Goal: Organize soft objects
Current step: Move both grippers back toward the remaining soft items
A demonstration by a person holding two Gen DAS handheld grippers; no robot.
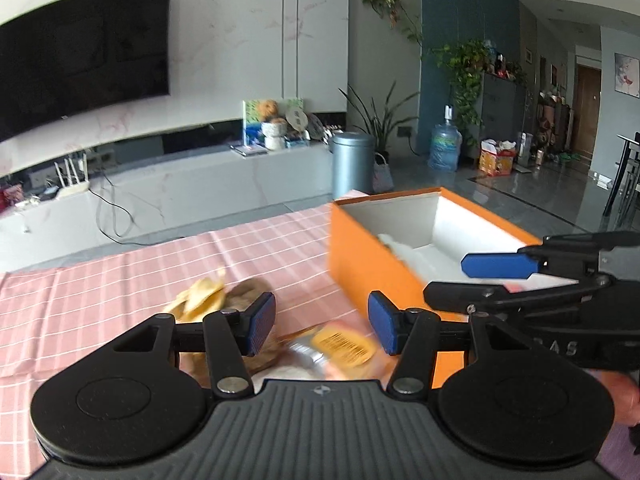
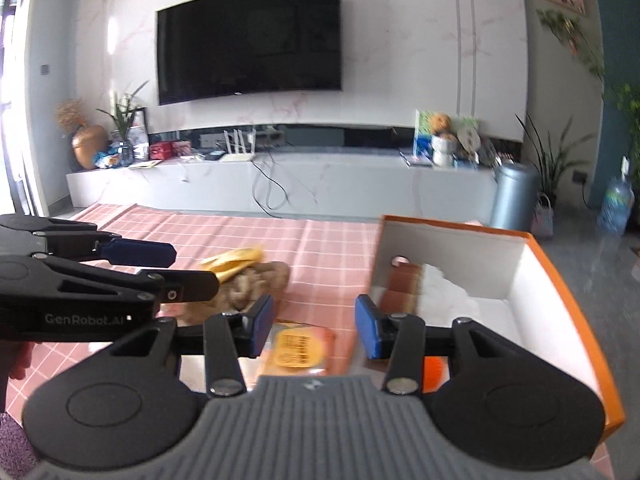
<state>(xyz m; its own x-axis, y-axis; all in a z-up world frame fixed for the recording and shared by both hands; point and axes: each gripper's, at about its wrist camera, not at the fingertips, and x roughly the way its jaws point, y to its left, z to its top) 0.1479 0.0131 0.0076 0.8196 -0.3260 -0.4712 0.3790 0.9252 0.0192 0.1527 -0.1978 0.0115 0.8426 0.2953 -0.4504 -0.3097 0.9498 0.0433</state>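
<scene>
A clear packet with an orange label (image 1: 344, 346) (image 2: 298, 348) lies on the pink checked cloth, just below and between the tips of both grippers. A brown and yellow soft toy (image 1: 224, 300) (image 2: 248, 276) lies to its left. An open orange box (image 1: 360, 252) (image 2: 568, 280) with a white inside stands on the right and holds white soft material (image 2: 444, 288). My left gripper (image 1: 322, 322) is open above the packet. My right gripper (image 2: 314, 326) is open above it too, next to the box's near corner. Each gripper shows in the other's view.
The pink checked cloth (image 1: 120, 280) covers the table. Beyond the table's far edge are a white TV bench (image 2: 320, 180), a wall TV, a grey bin (image 1: 352, 164), plants and a water bottle on the floor.
</scene>
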